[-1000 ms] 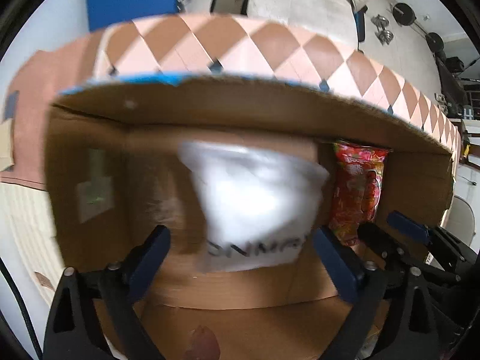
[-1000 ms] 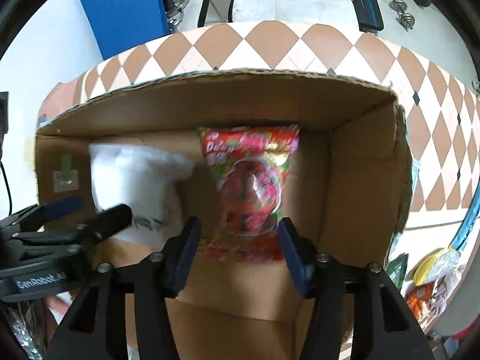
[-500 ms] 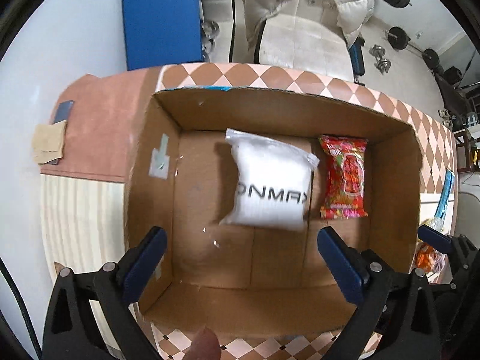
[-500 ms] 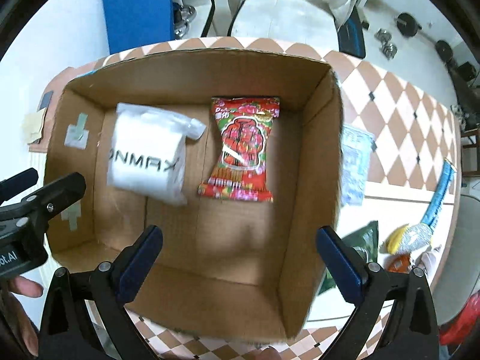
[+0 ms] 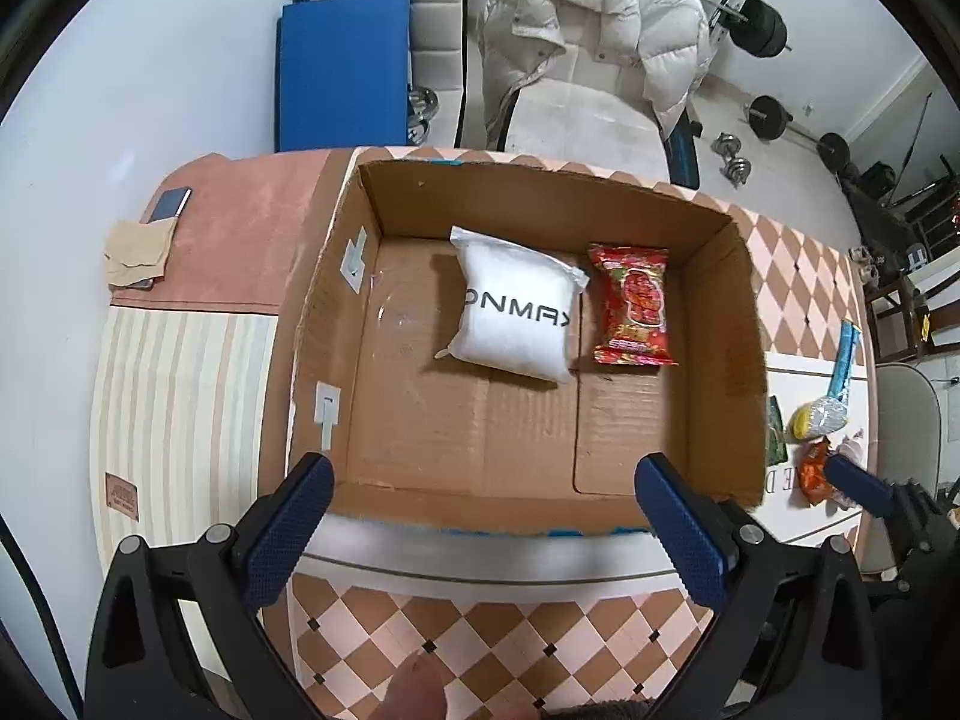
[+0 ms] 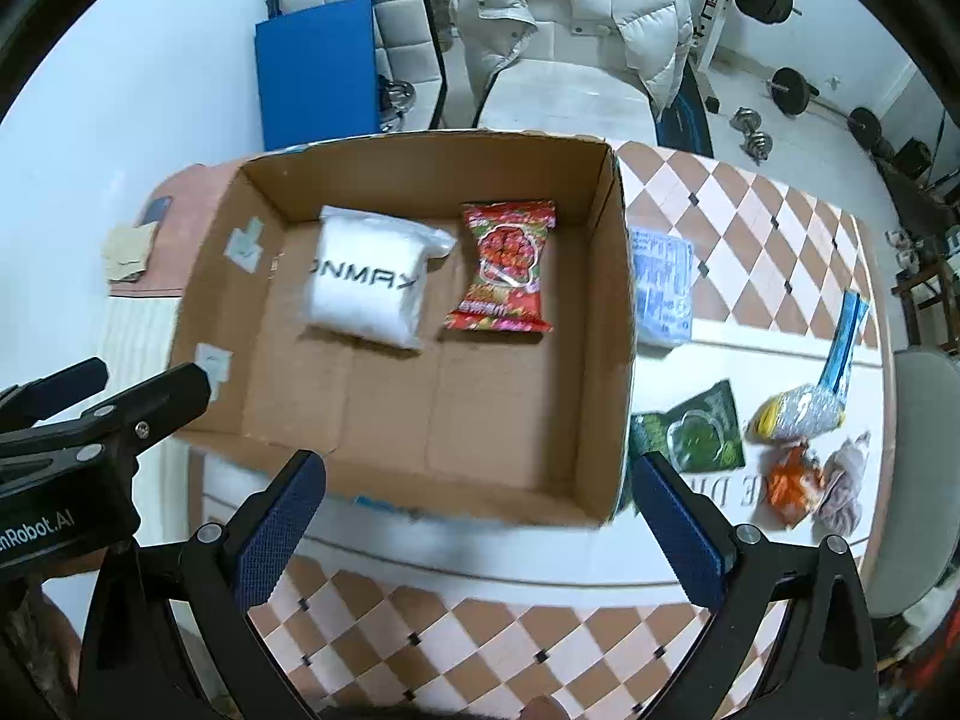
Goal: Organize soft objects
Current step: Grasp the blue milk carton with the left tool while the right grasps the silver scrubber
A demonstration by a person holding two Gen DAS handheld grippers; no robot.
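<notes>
Stock: white pouch [image 6: 366,291] and red snack packet [image 6: 507,267] side by side in the cardboard box [image 6: 618,324], both likely light, crinkly, slippery, best pinched mid-body; my left gripper [image 5: 480,531] and right gripper [image 6: 477,528] gape wide, empty.

Left hand-held gripper [image 5: 483,531] and right hand-held gripper [image 6: 480,525], black frames, blue textured pads, silver screws, white lettering

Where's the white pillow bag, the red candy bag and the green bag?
white pillow bag [image 6: 366,288], right wrist view, on its black lettering.
red candy bag [image 6: 504,267], right wrist view, on the middle of its front.
green bag [image 6: 699,435], right wrist view, on its middle, outside the box.
</notes>
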